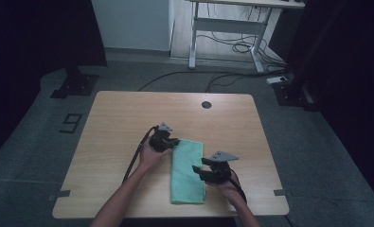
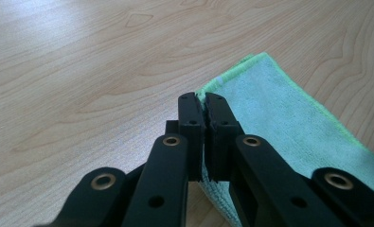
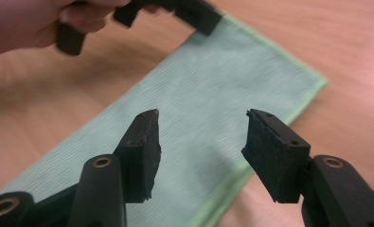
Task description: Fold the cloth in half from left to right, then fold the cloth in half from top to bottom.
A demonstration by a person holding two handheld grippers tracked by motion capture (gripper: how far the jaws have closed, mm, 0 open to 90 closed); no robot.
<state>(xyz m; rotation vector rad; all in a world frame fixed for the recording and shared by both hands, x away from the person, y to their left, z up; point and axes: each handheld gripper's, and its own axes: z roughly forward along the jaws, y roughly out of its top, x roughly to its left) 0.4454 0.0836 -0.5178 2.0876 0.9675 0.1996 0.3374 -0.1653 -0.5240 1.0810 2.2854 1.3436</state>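
A light green cloth [image 1: 187,172], folded into a long strip, lies on the wooden table [image 1: 128,118] toward its near edge. My left gripper [image 1: 176,142] sits at the cloth's far left corner. In the left gripper view the gripper [image 2: 201,101] is shut, with the cloth's [image 2: 279,118] edge pinched between the pads. My right gripper [image 1: 197,172] hovers over the strip's right side, pointing left. In the right gripper view it [image 3: 201,123] is open above the cloth [image 3: 213,90], with nothing between its pads. The left gripper [image 3: 194,14] and the hand [image 3: 23,23] holding it appear at the top of that view.
A dark round grommet [image 1: 206,104] sits near the table's far edge. Beyond the table stand a white desk frame [image 1: 227,33] with loose cables on the floor, and dark stand bases [image 1: 73,85] at both sides. Bare wood stretches left of the cloth.
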